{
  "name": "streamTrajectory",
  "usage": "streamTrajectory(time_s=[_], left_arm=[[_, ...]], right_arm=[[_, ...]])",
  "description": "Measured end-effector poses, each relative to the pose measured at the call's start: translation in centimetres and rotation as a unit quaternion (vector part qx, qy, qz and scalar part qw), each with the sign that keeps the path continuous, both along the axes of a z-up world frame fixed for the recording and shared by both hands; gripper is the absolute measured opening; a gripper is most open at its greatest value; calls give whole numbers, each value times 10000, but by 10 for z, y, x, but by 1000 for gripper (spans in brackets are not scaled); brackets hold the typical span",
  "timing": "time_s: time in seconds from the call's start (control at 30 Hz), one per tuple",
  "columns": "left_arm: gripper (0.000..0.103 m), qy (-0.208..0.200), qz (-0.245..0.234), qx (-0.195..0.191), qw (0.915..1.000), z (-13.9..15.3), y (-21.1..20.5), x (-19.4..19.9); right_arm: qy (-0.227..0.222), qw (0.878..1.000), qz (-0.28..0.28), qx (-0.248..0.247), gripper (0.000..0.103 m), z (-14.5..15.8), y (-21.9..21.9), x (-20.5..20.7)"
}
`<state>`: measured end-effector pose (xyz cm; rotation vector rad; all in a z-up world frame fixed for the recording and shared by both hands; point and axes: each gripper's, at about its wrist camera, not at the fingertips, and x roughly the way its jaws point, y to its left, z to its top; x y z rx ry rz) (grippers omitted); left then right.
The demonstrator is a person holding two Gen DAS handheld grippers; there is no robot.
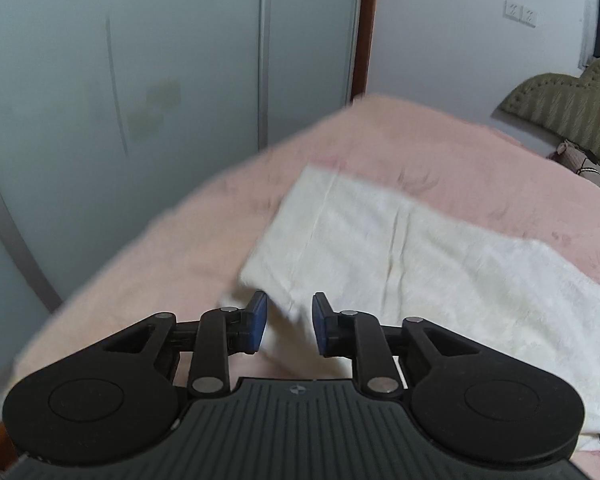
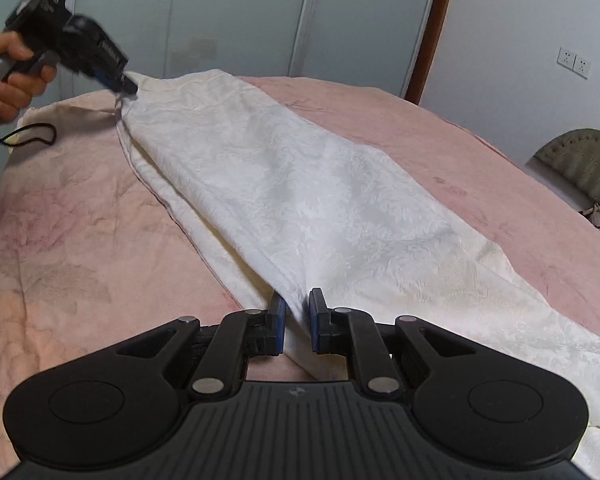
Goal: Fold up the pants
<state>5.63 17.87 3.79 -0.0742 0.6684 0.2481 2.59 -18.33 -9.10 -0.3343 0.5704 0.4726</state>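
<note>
Lying across the pink bed (image 2: 80, 208), the white pants (image 2: 292, 208) run from the upper left of the frame to the lower right, one leg stacked on the other. The lengthwise fold seems done; folding them shorter is still left. The right gripper (image 2: 297, 322) is closed on the cloth edge at the bottom centre. The left gripper (image 1: 290, 322) stands apart at the hem, pinching nothing. The fabric looks thin, patterned and slightly wrinkled.

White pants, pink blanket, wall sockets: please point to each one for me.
White pants (image 2: 300, 200): right wrist view, middle of the cloth.
Pink blanket (image 2: 80, 240): right wrist view, bare part left of the pants.
Wall sockets (image 2: 574, 63): right wrist view, between both plates.
</note>
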Motion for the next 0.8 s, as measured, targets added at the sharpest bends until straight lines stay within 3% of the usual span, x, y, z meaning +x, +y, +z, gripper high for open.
streamTrajectory(time_s=[0.07,0.17,0.23,0.3,0.37,0.43,0.47,0.57,0.63,0.73,0.8], left_arm=[[37,-238,-172,209,9994,14,-19,-7],[51,-432,-843,433,9946,23,-52,-11],[57,-505,-1455,710,9855,20,-82,-12],[59,-542,-2111,1108,9696,12,-118,-15],[59,-578,-2832,1412,9468,3,-154,-21],[62,-663,-3575,1543,9187,-5,-187,-29],[62,-685,-3940,1594,9026,-10,-204,-32],[64,-714,-4783,1862,8552,-24,-250,-45],[64,-780,-5188,2132,8242,-36,-275,-53],[64,-851,-5470,2539,7931,-55,-299,-59],[64,-831,-5607,2739,7770,-67,-306,-58]], right_arm=[[44,9999,51,99,13,3,-5,-7],[319,9964,85,775,14,12,-33,-16],[371,9908,-164,1289,14,17,-63,-23],[346,9805,-725,1794,14,19,-100,-30],[379,9585,-1559,2357,14,14,-139,-31],[475,9209,-2387,3046,14,5,-179,-31],[518,8964,-2748,3439,14,-2,-200,-31],[687,8344,-3240,4406,15,-23,-243,-26],[899,7999,-3361,4890,15,-38,-260,-18],[1343,7646,-3625,5157,16,-56,-266,-3],[1475,7501,-3434,5456,16,-61,-265,1]])
